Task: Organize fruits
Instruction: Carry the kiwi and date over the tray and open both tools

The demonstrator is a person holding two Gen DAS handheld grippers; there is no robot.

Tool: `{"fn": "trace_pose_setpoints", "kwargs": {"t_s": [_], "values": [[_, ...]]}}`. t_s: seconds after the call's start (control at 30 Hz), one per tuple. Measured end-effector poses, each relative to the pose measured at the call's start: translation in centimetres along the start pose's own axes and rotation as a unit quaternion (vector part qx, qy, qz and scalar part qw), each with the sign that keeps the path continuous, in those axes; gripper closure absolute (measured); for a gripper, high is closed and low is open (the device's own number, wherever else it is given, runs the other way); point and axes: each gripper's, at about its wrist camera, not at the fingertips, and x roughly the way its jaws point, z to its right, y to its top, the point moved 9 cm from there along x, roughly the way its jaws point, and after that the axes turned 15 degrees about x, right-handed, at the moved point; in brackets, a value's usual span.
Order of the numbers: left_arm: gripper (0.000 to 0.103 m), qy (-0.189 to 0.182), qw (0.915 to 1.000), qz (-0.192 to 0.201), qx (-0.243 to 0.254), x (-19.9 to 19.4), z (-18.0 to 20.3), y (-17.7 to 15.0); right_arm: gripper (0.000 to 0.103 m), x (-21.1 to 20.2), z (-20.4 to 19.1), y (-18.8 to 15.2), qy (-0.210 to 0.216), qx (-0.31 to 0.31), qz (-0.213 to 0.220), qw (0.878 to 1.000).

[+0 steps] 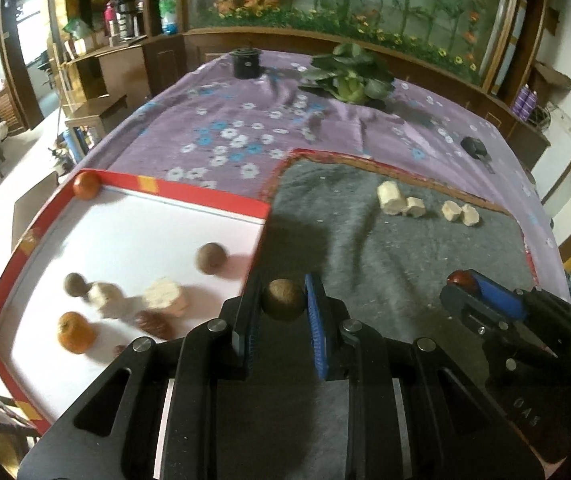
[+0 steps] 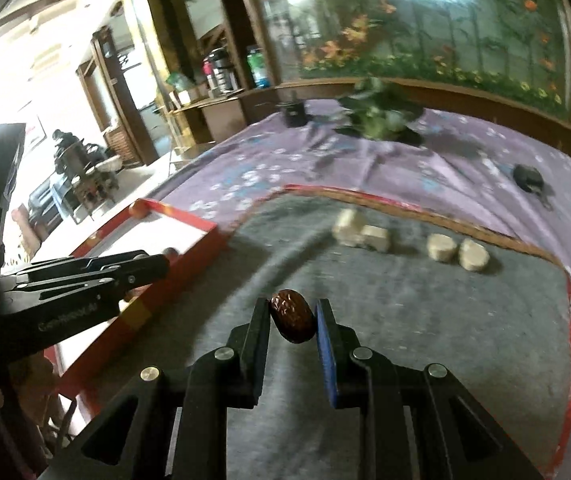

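Fingers (image 1: 248,316) pinch brown fruit (image 1: 284,299)

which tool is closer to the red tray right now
Left. The left tool, shut on a round brown fruit, hangs at the red tray's near edge; the right tool, gripping a date, is over the grey mat.

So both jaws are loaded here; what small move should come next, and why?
Probably carry the left gripper, shut on the round brown fruit, leftward over the red-rimmed tray: sorted fruit already lies there, and its edge is right beside it. The right gripper holds a date.
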Motion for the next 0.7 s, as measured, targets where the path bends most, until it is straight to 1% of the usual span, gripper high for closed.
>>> {"fn": "trace_pose_setpoints", "kwargs": {"t_s": [0.37,0.7], "values": [[0.082,0.023,0.9990,0.007,-0.037,-1.6,-5.0,-1.8,0.081,1.8,-7.1,-0.2,0.025,-0.059,-0.008,0.998],[0.082,0.053,0.9947,0.003,-0.088,-1.9,-11.3,-3.7,0.081,4.8,-11.3,0.2,0.039,-0.094,-0.025,0.994]]}}
